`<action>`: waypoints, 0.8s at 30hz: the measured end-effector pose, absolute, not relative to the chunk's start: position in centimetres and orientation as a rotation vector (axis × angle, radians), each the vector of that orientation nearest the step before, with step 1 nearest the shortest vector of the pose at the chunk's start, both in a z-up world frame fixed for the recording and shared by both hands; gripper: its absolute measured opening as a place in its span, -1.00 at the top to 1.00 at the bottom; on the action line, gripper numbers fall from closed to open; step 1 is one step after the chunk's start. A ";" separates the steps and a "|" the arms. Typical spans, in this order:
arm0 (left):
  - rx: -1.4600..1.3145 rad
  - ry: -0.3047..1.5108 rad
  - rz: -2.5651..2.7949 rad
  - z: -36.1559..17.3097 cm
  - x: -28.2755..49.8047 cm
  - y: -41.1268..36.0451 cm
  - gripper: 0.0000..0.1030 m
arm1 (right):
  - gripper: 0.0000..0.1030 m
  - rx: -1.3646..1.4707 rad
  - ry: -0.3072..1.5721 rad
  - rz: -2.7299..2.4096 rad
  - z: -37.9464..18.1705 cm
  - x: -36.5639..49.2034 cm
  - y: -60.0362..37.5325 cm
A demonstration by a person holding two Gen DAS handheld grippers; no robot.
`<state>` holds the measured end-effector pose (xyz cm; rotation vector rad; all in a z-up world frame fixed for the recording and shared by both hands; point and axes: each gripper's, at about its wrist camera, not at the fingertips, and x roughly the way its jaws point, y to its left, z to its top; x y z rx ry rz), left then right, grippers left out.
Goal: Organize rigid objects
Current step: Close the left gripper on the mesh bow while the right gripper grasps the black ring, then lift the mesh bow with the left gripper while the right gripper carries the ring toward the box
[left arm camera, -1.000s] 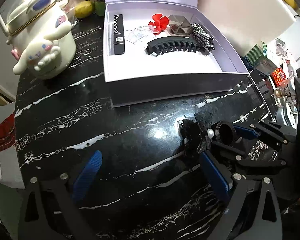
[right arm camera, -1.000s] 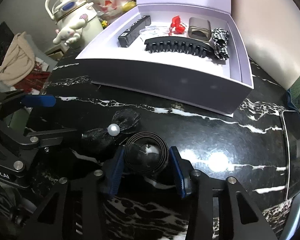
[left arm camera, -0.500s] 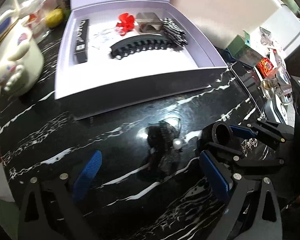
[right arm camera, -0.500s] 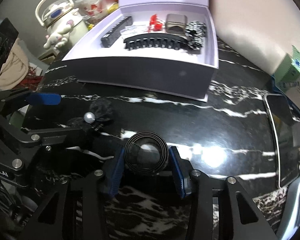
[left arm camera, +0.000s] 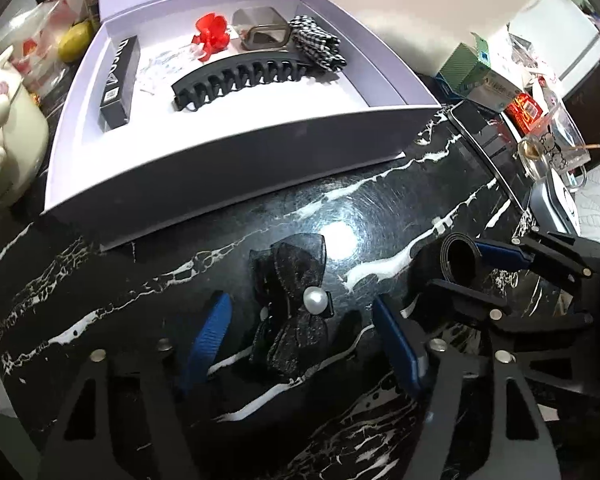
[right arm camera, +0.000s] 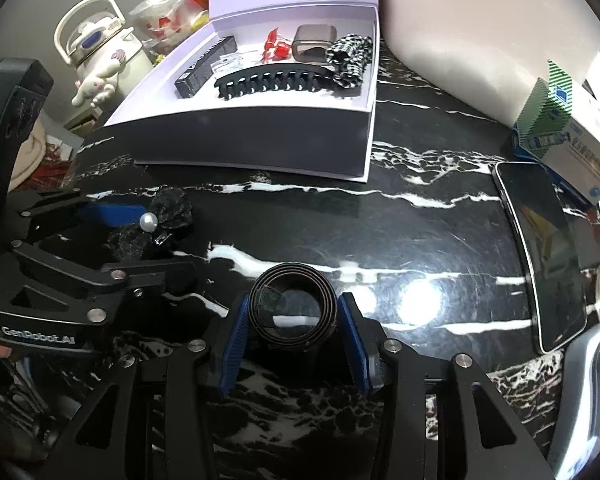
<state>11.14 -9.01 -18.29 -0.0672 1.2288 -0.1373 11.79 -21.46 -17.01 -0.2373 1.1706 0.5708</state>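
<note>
The black bow (left arm camera: pixel 296 300) is lying on the desk (left arm camera: pixel 140 280), near the box (left arm camera: pixel 228 148), between the closing left tool (left arm camera: pixel 300 344), not pinched yet. A rolled belt (right arm camera: pixel 293 304) is gripped by the right tool (right arm camera: pixel 294 336).

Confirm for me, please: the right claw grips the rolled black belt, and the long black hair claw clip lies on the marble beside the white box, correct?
Not quite. The right claw does grip the rolled black belt, but the long black hair claw clip lies inside the white box, as the right wrist view shows.
</note>
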 end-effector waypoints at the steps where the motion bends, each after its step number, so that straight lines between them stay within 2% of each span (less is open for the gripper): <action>1: -0.059 1.224 -0.142 -18.3 11.2 -9.2 -0.18 | 0.15 -0.236 1.170 0.570 -17.0 11.8 -21.6; 2: -0.050 1.219 -0.142 -18.2 11.2 -9.3 -0.09 | 0.15 -0.235 1.171 0.568 -17.0 11.8 -21.7; 4: -0.028 1.211 -0.139 -18.2 11.2 -9.6 0.24 | 0.15 -0.234 1.172 0.565 -17.0 11.8 -21.9; 5: -0.021 1.211 -0.142 -18.2 11.2 -9.7 0.32 | 0.15 -0.233 1.172 0.564 -17.0 11.8 -21.9; 12: -0.028 1.229 -0.189 -17.8 10.8 -10.1 0.40 | 0.16 -0.212 1.186 0.542 -16.8 11.5 -23.0; 24: -0.038 1.204 -0.202 -14.7 9.4 -9.9 0.41 | 0.17 -0.209 1.161 0.542 -14.3 10.2 -22.8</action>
